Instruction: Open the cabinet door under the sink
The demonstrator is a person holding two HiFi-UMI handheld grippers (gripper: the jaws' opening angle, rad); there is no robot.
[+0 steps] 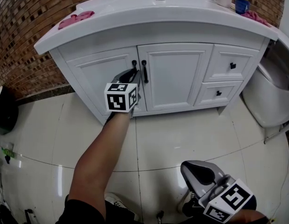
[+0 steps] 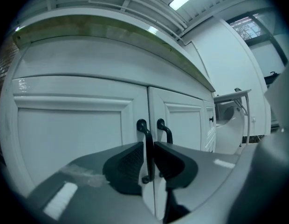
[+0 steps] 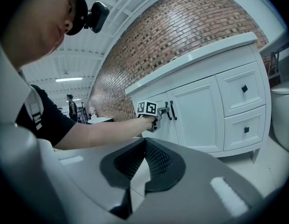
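Half of left door handle (image 2: 142, 126) hidden by clamped left claw (image 2: 149, 147)

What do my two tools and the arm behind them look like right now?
The left tool and right tool both have smooth grey shells with black textured pads that narrow towards the tips. Each carries a white cube printed with black square markers. The left arm is bare below a short black sleeve.
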